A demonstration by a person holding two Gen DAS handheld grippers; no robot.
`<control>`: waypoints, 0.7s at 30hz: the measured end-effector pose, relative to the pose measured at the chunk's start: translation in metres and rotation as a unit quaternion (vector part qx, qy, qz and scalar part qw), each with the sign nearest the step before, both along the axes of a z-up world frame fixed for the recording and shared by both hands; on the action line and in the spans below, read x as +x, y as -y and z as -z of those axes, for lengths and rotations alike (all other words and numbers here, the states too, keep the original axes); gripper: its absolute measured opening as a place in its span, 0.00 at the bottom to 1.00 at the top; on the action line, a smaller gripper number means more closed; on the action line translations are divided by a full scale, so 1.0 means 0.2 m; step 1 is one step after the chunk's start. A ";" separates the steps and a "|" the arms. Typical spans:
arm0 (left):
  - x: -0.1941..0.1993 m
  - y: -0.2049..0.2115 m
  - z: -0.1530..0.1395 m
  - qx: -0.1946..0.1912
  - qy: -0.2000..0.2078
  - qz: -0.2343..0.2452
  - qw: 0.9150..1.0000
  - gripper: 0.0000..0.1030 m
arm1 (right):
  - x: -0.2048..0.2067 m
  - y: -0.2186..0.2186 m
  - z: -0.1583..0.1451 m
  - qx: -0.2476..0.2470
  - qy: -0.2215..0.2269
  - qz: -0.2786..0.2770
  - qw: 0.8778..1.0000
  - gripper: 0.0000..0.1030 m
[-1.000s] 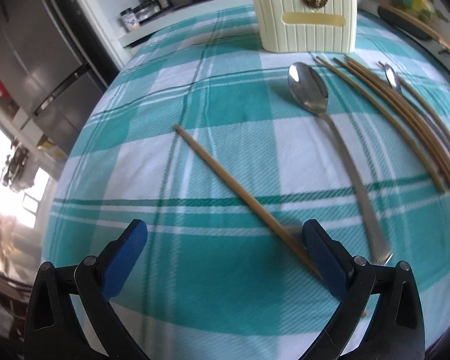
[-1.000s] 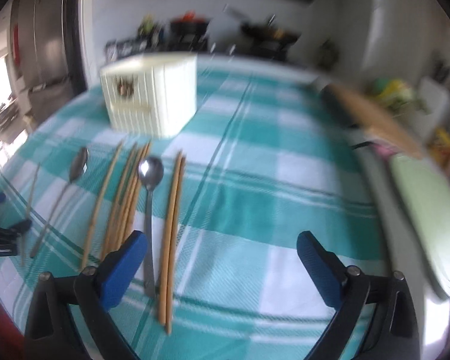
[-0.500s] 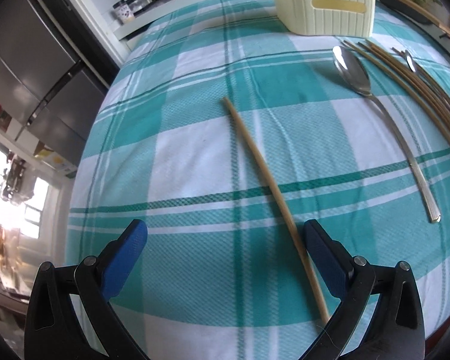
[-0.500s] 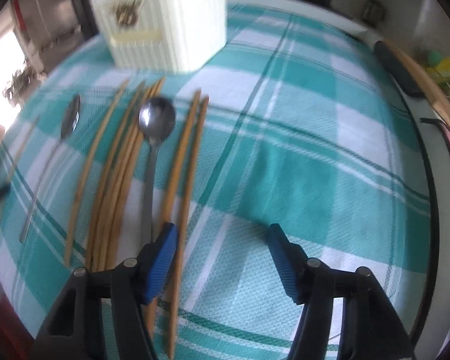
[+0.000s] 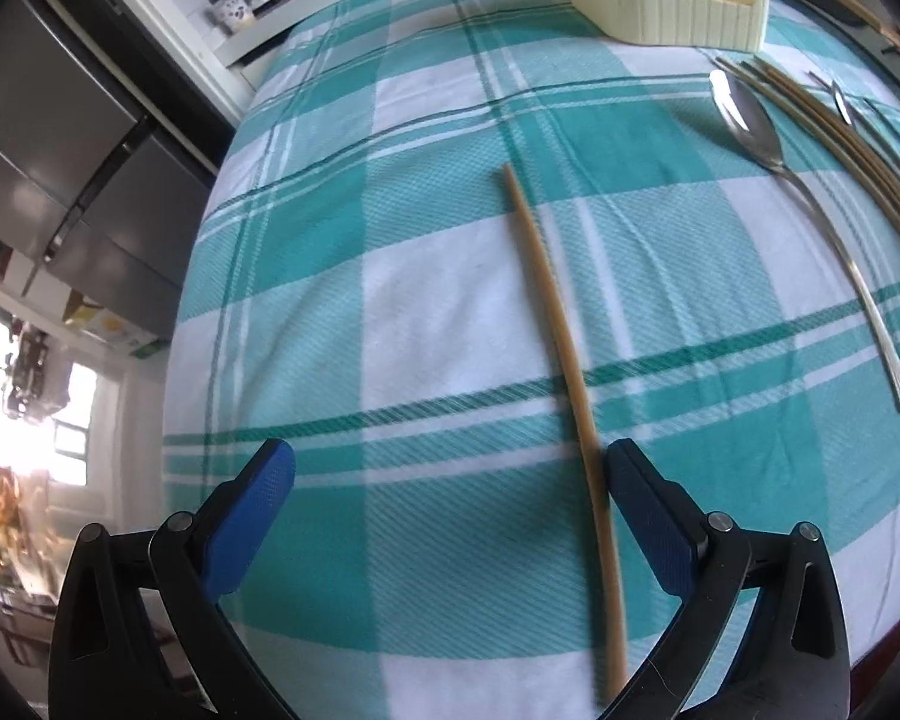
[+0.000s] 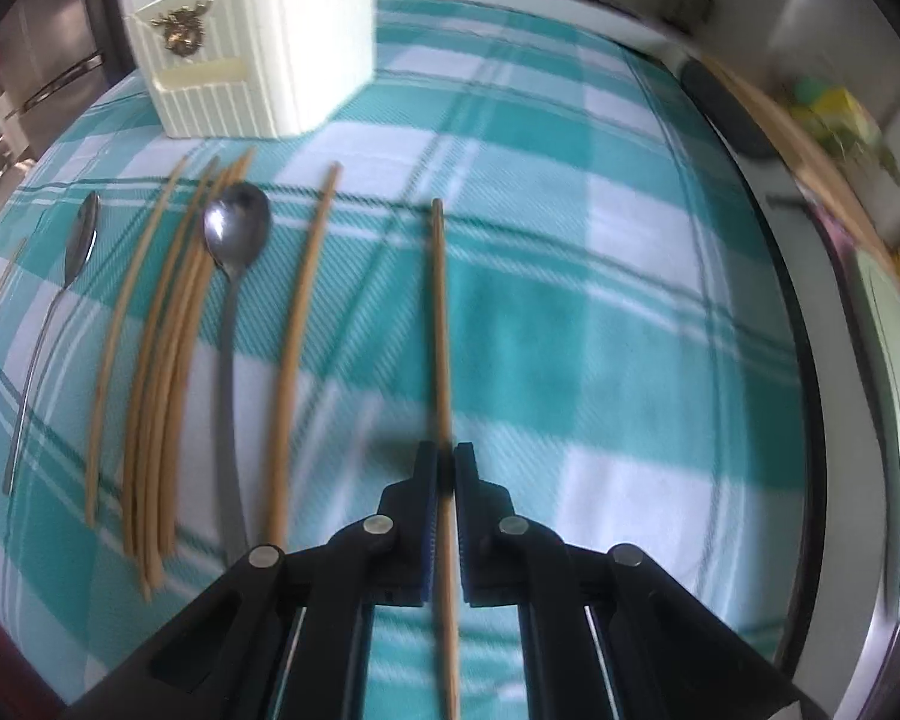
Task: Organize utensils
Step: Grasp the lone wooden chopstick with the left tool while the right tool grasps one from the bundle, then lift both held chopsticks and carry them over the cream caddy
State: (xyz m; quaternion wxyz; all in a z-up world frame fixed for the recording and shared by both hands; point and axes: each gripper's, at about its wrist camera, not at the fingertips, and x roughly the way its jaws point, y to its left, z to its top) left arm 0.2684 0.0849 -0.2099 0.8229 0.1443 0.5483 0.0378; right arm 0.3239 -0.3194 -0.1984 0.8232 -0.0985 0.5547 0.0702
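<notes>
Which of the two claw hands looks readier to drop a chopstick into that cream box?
Right. The right gripper is shut on a wooden chopstick pointing toward the ribbed cream utensil holder. The left gripper is open, its lone chopstick lying on the teal checked tablecloth.

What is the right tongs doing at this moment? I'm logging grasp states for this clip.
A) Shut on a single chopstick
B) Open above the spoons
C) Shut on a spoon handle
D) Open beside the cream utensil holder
A: in the right wrist view the right tongs are closed with one chopstick running between the blue pads, while the spoon and the other chopsticks lie apart on the cloth.
</notes>
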 end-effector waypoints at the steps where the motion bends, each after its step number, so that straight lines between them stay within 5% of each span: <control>1: 0.03 -0.01 0.00 0.002 -0.003 -0.001 1.000 1.00 | 0.00 0.01 0.00 0.002 -0.007 0.001 1.000 0.05; 5: 0.12 -0.01 0.01 -0.010 -0.014 0.014 1.000 0.99 | 0.03 0.03 0.00 0.018 -0.033 -0.006 0.999 0.16; 8: 0.18 0.01 0.00 -0.031 -0.029 0.034 0.999 0.89 | 0.09 0.00 0.01 0.019 -0.038 -0.022 0.999 0.24; 15: 0.40 0.02 -0.01 -0.108 -0.077 0.035 0.990 0.42 | 0.36 -0.06 0.01 0.029 -0.045 -0.033 0.998 0.25; 17: 0.46 0.02 -0.01 -0.134 -0.081 0.031 0.987 0.25 | 0.45 -0.09 0.02 0.032 -0.046 -0.028 0.998 0.17; 18: 0.49 0.03 -0.01 -0.139 -0.080 0.029 0.987 0.09 | 0.48 -0.09 0.01 0.033 -0.043 -0.026 0.998 0.10; 21: 0.57 0.03 -0.01 -0.155 -0.072 0.017 0.985 0.04 | 0.60 -0.10 0.01 0.051 -0.034 -0.010 0.998 0.06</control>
